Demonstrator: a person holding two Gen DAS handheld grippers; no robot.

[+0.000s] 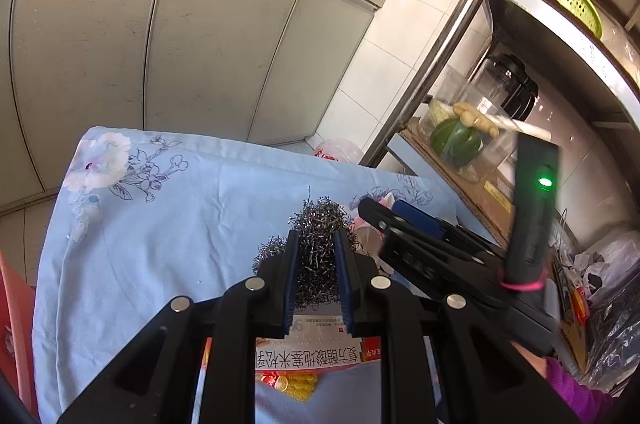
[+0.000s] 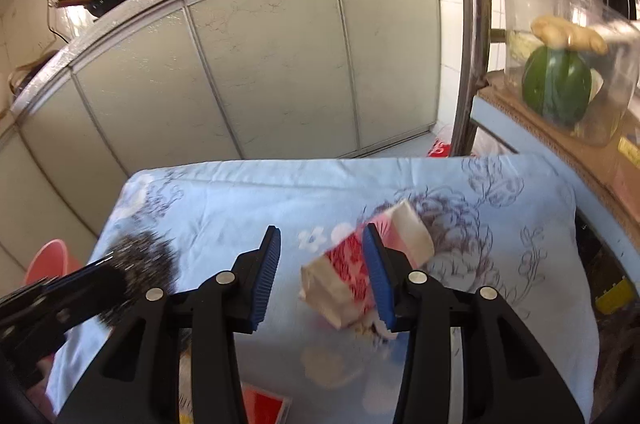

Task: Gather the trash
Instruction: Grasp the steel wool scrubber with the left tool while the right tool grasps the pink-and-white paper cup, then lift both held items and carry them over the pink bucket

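Two grippers seen over table draped in floral blue cloth (image 1: 168,208). Steel wool scourer (image 1: 316,248) clamped between pads of left gripper (image 1: 317,276), held just above cloth. Right gripper (image 2: 320,278) spread wide, nothing gripped; red-and-white paper wrapper (image 2: 352,264) lying on cloth, partly between its fingers, against right pad. Medicine box (image 1: 308,348) seen beneath left gripper. Orange bucket (image 2: 48,260) seen beside table's left edge.

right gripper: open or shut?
Open. The right gripper shows a wide gap between its blue pads; the red-and-white paper packet lies unclamped by one pad.
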